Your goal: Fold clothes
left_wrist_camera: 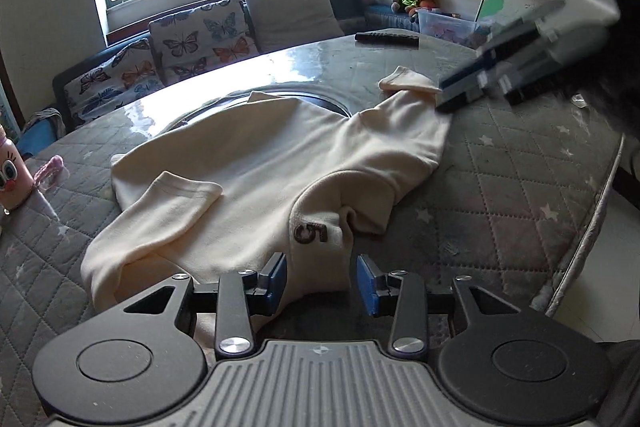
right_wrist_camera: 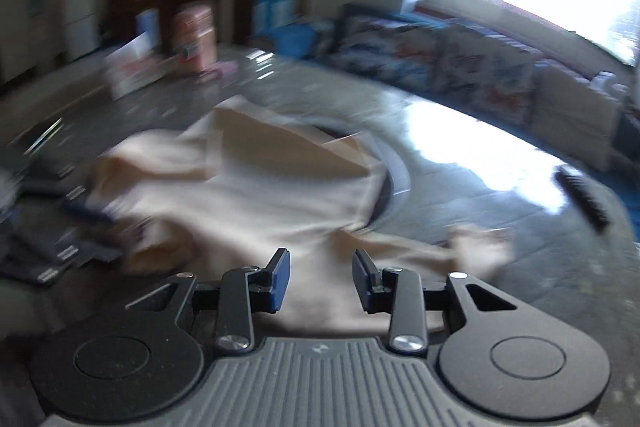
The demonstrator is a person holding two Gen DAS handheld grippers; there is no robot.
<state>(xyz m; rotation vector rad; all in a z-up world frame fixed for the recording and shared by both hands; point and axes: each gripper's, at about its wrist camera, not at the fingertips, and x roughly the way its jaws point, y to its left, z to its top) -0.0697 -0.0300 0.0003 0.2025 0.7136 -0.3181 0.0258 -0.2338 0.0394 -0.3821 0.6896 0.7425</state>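
Observation:
A cream sweatshirt (left_wrist_camera: pixel 256 163) lies spread on the quilted grey table cover (left_wrist_camera: pixel 500 187), with one sleeve folded over its body. My left gripper (left_wrist_camera: pixel 322 281) is open at the near edge. Its blue pads (left_wrist_camera: pixel 277 277) straddle a fold of fabric bearing a brown "5" patch (left_wrist_camera: pixel 311 233) without clamping it. My right gripper (left_wrist_camera: pixel 460 95) reaches in from the upper right, its tips by the far sleeve cuff (left_wrist_camera: pixel 408 83). The blurred right wrist view shows the right gripper (right_wrist_camera: pixel 322 281) open over the sweatshirt (right_wrist_camera: pixel 280 187), and the left gripper (right_wrist_camera: pixel 80 219) at the left.
A black remote (left_wrist_camera: pixel 386 38) lies on the far side of the table and shows again as the remote (right_wrist_camera: pixel 584 199). A pink bottle (left_wrist_camera: pixel 12 175) stands at the left edge. A sofa with butterfly cushions (left_wrist_camera: pixel 180 47) runs behind. The table edge (left_wrist_camera: pixel 592 227) drops off on the right.

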